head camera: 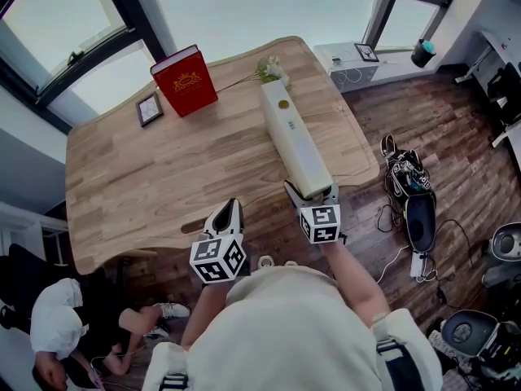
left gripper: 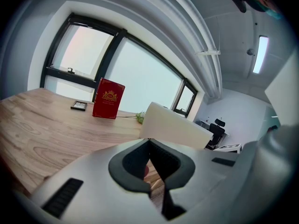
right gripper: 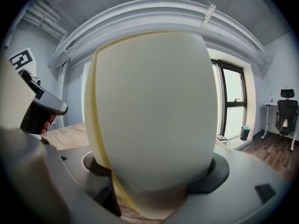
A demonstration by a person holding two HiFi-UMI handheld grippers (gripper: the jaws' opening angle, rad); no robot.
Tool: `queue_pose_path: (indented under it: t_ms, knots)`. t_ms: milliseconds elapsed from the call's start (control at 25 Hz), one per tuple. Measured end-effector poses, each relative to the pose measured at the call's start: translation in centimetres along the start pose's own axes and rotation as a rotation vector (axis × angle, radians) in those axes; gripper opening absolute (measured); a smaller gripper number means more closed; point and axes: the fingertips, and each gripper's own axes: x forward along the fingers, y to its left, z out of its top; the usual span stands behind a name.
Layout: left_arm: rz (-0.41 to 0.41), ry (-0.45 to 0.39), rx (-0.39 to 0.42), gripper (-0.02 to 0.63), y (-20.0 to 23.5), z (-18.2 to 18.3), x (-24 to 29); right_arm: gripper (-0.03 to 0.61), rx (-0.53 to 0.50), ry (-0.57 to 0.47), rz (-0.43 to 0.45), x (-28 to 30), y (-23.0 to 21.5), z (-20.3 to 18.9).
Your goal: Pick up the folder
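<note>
Across the pale wooden plank table [head camera: 138, 177], the long cream box folder [head camera: 293, 141] runs on edge from centre toward six o'clock. It looks stiff, light and smooth, best taken by its near end, where the right gripper [right gripper: 154, 181] is clamped. The table edge is close, with bare room at nine o'clock. The left gripper [left gripper: 150, 167] is closed, empty
</note>
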Motion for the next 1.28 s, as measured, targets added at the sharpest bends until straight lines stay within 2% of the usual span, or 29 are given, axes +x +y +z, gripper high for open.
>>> queue_pose_path:
  t_ms: [200,240,320,600,1280]
  knots:
    - [-0.001,-0.001,-0.002,0.021,-0.2,-0.1,0.1,0.417,-0.007,-0.001,-0.015,-0.2,-0.5,0.0]
    - [-0.001,-0.001,-0.003,0.021,-0.3,0.0,0.2,0.409,-0.008,0.001,-0.019,-0.2,-0.7,0.0]
    - [-0.002,0.000,-0.004,0.021,-0.4,0.0,0.3,0.338,-0.013,0.006,-0.032,-0.3,-1.1,0.0]
    - [-0.007,-0.003,-0.001,0.021,-0.6,-0.1,0.4,0.302,-0.032,0.008,-0.045,-0.4,-1.4,-0.1]
    - [-0.005,-0.008,-0.003,0.021,-0.5,-0.3,-0.4,0.284,-0.066,0.020,-0.063,-0.8,-1.1,0.5]
